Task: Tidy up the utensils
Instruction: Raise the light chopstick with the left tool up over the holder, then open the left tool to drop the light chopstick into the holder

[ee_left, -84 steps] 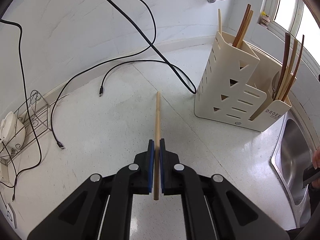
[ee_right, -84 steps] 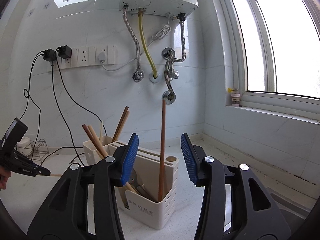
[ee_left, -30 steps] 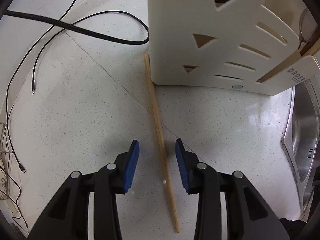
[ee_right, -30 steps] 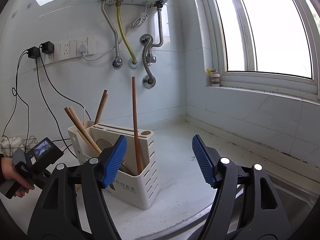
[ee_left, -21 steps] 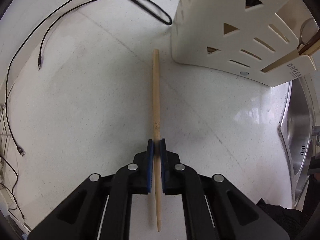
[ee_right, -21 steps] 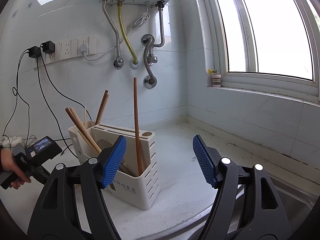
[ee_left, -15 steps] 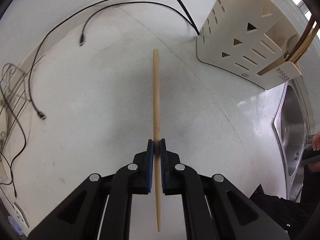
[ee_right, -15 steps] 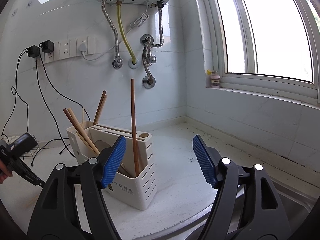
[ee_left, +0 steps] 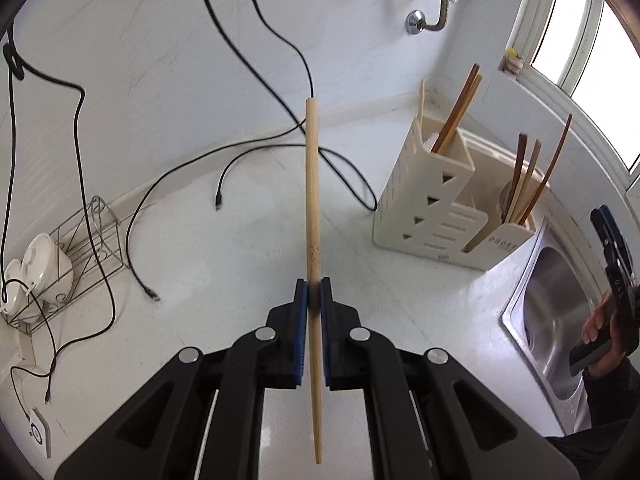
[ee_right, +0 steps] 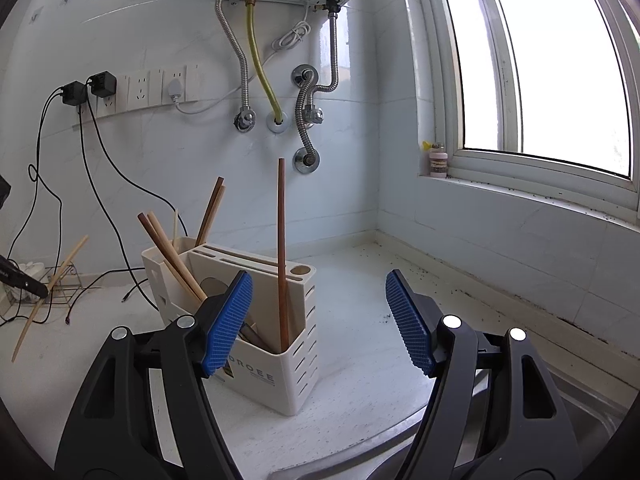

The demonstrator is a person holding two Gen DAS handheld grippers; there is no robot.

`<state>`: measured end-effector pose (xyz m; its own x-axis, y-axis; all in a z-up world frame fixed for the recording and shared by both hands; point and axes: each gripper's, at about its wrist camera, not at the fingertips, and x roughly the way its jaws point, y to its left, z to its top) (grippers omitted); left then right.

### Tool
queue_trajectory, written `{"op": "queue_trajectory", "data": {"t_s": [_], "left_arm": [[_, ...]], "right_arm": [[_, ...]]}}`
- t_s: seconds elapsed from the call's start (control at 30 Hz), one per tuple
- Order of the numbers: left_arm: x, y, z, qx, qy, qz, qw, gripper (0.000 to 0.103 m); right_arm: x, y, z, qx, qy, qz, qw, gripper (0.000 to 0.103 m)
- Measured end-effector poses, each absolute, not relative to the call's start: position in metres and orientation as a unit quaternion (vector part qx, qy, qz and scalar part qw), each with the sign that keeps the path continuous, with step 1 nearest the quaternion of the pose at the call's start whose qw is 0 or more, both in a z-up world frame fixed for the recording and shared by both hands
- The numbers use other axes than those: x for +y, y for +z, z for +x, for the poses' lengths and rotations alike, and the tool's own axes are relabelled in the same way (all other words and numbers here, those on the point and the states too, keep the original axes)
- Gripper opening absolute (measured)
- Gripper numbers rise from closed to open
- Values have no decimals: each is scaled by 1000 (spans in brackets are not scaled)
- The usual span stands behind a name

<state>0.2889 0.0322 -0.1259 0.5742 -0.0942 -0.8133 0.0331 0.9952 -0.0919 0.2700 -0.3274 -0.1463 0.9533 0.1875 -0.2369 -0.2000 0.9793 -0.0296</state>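
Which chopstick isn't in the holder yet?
The pale bamboo chopstick pinched in the left gripper, up off the counter. All the other chopsticks, like the dark brown one, already stand in the cream utensil holder.

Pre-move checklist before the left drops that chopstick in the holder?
1. Left gripper shut on the light chopstick: ok.
2. Chopstick clear of the counter: ok.
3. Holder upright: ok.
4. Right gripper open and empty: ok.
5. Black cable off the holder's near side: not ok, it runs up to the wall.
6. Free room in the compartments: cannot tell.
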Motion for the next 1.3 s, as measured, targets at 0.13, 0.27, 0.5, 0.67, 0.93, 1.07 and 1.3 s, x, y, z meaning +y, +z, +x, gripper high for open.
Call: {"op": "queue_trajectory", "data": {"t_s": [0.13, 0.27, 0.5, 0.67, 0.93, 1.07, 1.3], "left_arm": [[24, -101, 305, 422, -54, -41, 904, 6], [5, -84, 337, 388, -68, -31, 919, 6], [-30, -48, 386, 335, -95, -3, 937, 6], [-55, -19, 416, 307, -112, 19, 945, 6], [-90, -4, 445, 290, -143, 31, 946, 6], [-96, -18, 447, 292, -149, 30, 944, 6], [-80, -54, 437, 253, -152, -16, 955, 6]], "right_arm": [[-328, -143, 268, 114, 97, -29, 988, 66], [-329, -140, 269, 112, 95, -26, 989, 66], [-330, -131, 265, 98, 90, -23, 991, 66], [-340, -129, 260, 92, 73, -15, 993, 66], [-359, -123, 248, 81, 37, -12, 996, 66], [-368, -123, 244, 82, 15, -7, 997, 66], [-369, -122, 240, 82, 0, -13, 997, 66]]}}
